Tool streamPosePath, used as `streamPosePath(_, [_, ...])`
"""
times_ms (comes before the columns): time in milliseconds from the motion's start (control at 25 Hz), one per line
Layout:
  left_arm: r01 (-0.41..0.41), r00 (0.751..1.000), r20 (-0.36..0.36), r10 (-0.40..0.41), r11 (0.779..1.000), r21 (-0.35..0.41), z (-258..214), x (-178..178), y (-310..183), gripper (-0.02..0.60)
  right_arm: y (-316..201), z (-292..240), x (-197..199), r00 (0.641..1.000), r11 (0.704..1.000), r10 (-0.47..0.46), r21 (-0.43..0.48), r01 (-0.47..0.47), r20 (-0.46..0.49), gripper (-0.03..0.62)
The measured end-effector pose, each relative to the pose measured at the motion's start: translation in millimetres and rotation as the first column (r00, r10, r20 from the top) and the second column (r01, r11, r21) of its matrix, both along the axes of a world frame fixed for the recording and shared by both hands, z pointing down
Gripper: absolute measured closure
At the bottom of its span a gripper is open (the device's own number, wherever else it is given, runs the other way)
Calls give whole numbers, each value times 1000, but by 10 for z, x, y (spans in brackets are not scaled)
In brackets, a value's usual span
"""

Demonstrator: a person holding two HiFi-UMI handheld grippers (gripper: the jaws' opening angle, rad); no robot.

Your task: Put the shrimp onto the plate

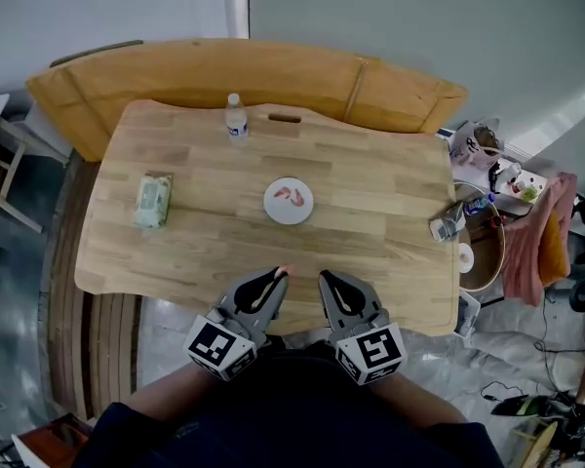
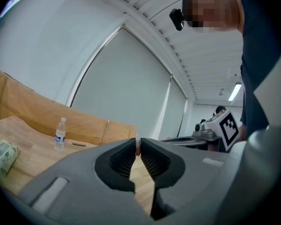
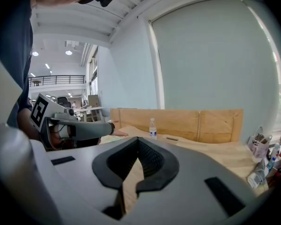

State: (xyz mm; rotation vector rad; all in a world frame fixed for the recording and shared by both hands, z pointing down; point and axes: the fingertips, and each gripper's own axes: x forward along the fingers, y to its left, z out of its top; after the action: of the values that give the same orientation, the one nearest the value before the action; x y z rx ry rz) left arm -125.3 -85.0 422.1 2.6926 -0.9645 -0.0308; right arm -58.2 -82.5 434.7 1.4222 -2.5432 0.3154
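Observation:
A white plate [image 1: 274, 210] sits mid-table with two reddish shrimp [image 1: 291, 196] on it. My left gripper [image 1: 281, 275] hovers over the table's near edge, shut on a small pink shrimp [image 2: 137, 146] pinched at the very tips of its jaws; in the head view the shrimp [image 1: 284, 271] shows as a pink speck. Beside it my right gripper [image 1: 323, 279] is shut with nothing in it, its jaws meeting at the tips [image 3: 138, 140]. Both grippers are well short of the plate, close to the person's body.
A water bottle [image 1: 236, 117] stands at the table's far edge beside a small dark object [image 1: 285, 118]. A green packet [image 1: 154, 199] lies at the left. Brown cardboard [image 1: 175, 74] lines the back. Clutter and a round stool [image 1: 483, 252] crowd the right side.

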Motion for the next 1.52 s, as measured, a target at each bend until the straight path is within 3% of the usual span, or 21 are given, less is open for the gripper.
streamPosePath(320, [35, 999, 10, -34, 997, -71, 191, 75, -417, 543, -305, 169, 66, 999, 998, -36, -43, 37, 13, 585])
streamPosePath(760, [111, 994, 22, -109, 970, -214, 711, 245, -868, 543, -595, 123, 333, 992, 991, -123, -49, 125, 38, 585])
streamPosePath(1120, [128, 991, 16, -132, 908, -399, 1516, 258, -1356, 543, -634, 374, 505, 991, 987, -129, -94, 131, 30, 585])
streamPosePath(1520, [177, 981, 36, -189, 810, -559, 2377, 239, -1821, 543, -703, 393, 608, 993, 989, -117, -87, 118, 8, 585])
